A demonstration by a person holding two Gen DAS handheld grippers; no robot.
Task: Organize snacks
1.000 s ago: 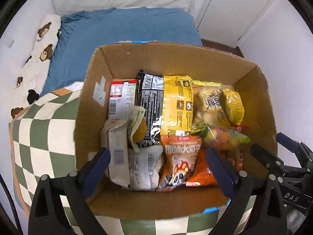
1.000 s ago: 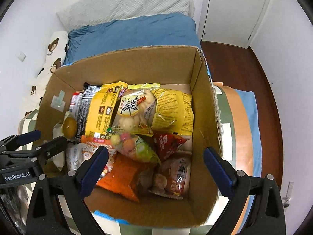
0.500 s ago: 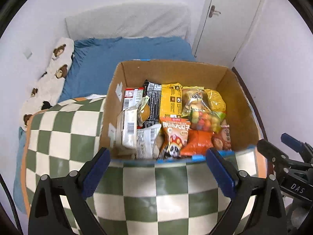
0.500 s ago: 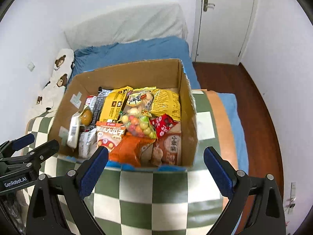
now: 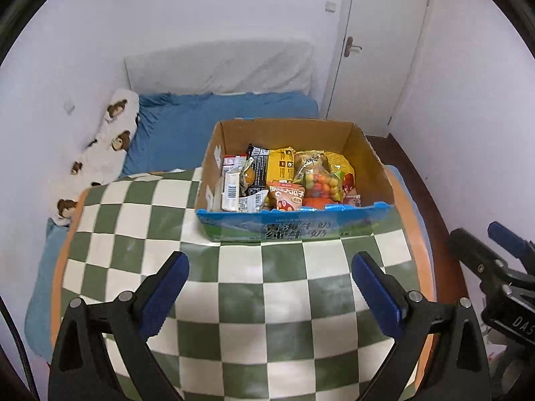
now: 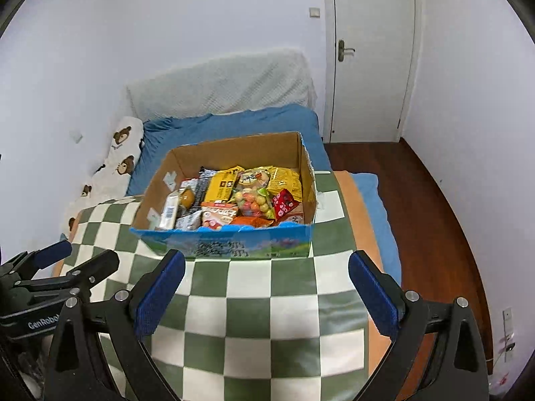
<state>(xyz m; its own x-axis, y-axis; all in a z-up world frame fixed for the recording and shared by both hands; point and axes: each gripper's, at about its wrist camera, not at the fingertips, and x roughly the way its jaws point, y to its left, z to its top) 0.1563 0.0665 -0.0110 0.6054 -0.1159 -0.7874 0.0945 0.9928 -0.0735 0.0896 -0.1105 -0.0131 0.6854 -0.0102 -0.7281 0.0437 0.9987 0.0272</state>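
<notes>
An open cardboard box (image 5: 381,173) with a blue printed front stands on a green and white checked cloth (image 5: 234,287). It is full of snack packets: yellow bags (image 5: 281,163), a bag of coloured balls (image 5: 321,183), an orange packet (image 5: 286,197). The box also shows in the right wrist view (image 6: 234,244). My left gripper (image 5: 269,284) is open and empty, well back from the box. My right gripper (image 6: 265,284) is open and empty, also back from the box. Each gripper shows at the edge of the other's view.
The checked cloth (image 6: 267,317) covers a raised surface on a bed with a blue sheet (image 6: 234,123). A bear-print pillow (image 5: 103,147) lies at the left. A white door (image 6: 371,53) and dark wood floor (image 6: 434,200) are at the right.
Both grippers have pulled back and up from over the box. The box now looks smaller and farther away, and its blue front has come into view. Both stay open and empty.
</notes>
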